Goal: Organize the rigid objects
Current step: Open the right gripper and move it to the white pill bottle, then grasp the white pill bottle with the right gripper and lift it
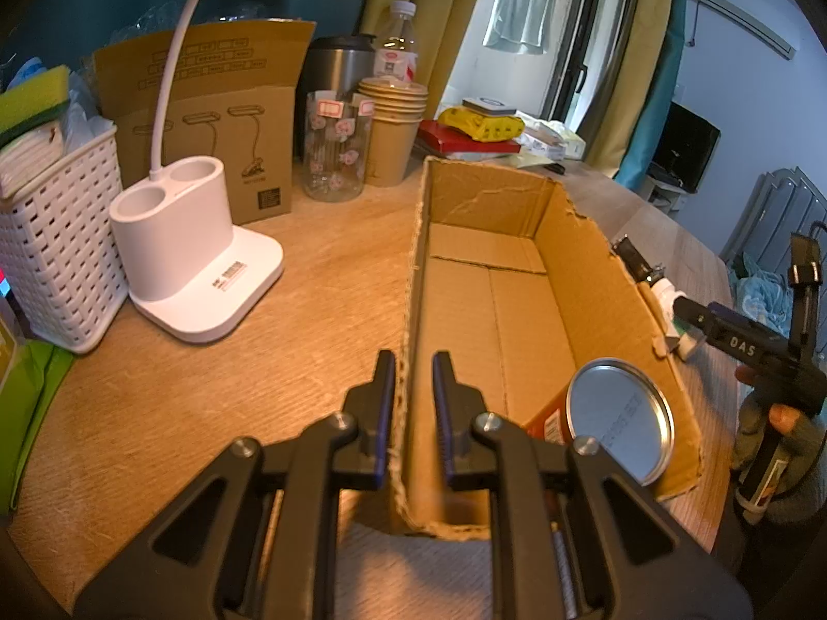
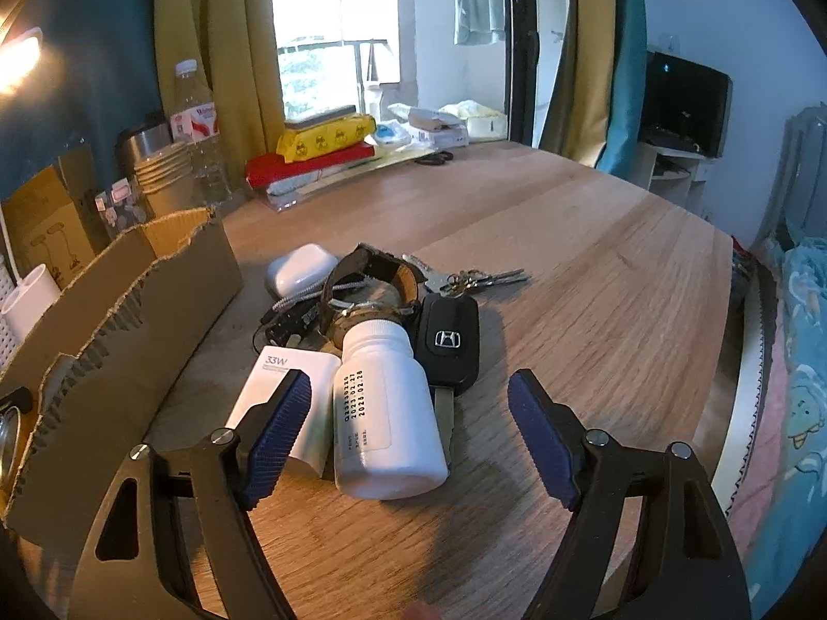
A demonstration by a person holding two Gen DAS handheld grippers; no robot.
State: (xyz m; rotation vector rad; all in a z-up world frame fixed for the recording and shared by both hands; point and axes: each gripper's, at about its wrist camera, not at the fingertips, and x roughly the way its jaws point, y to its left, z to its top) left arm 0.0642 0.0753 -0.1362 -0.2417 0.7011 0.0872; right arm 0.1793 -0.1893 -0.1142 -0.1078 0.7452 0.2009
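Right wrist view: right tongs [image 2: 408,431] were spread wide, straddling the white bottle [image 2: 385,413] lying on its side on the worktop [image 2: 594,279], pads not yet touching it. Bottle sat in a tight pile, touching the white charger [image 2: 281,387] and the car key [image 2: 448,343], with the watch [image 2: 362,284], earbud case [image 2: 302,268] and keys [image 2: 465,276] behind. Risks: round bottle could roll or squirt out on closing; left pad could snag the charger and drag it. Left tongs [image 1: 413,403] were pinched on the cardboard box [image 1: 517,310] wall; a slip there would shift the box, which held a can [image 1: 620,418].
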